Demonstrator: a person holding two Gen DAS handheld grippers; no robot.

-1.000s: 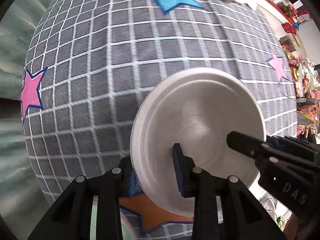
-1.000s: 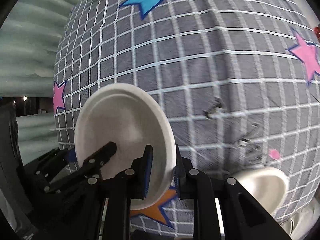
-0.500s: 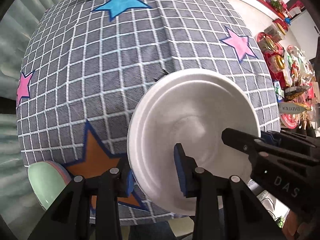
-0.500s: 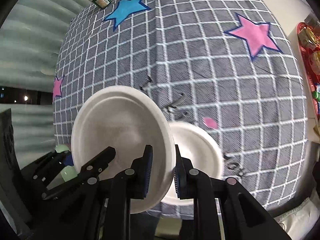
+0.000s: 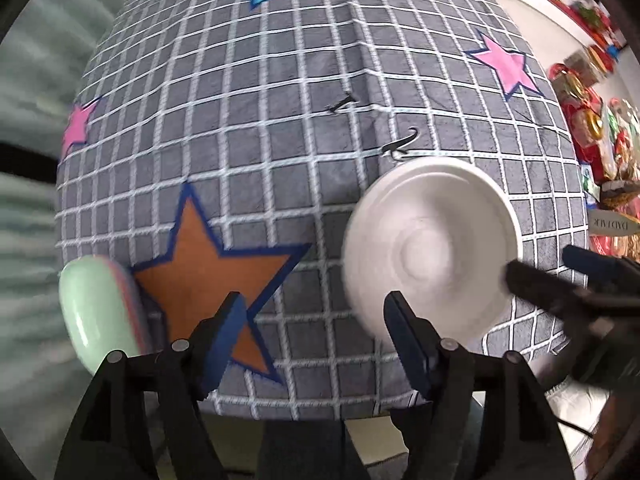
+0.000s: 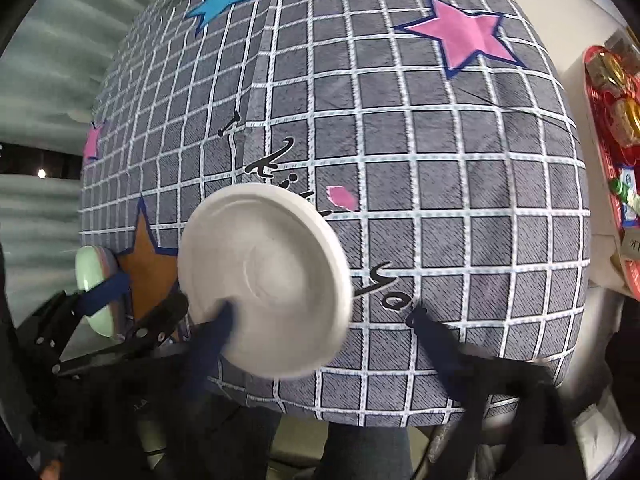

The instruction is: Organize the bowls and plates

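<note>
Both grippers, left gripper (image 5: 316, 312) and right gripper (image 6: 320, 320), stand apart, gripping nothing; round white paper plate (image 6: 264, 280) lies on checked cloth between them; pale green bowl (image 5: 96, 312), left of both, remains unsorted.

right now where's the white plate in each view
Left wrist: white plate sits right of centre on the cloth, just right of the orange star.
Right wrist: white plate is left of centre, low in the frame, again just right of the orange star.
Shared landmark: the orange star, with the green bowl at its left in both views.
</note>
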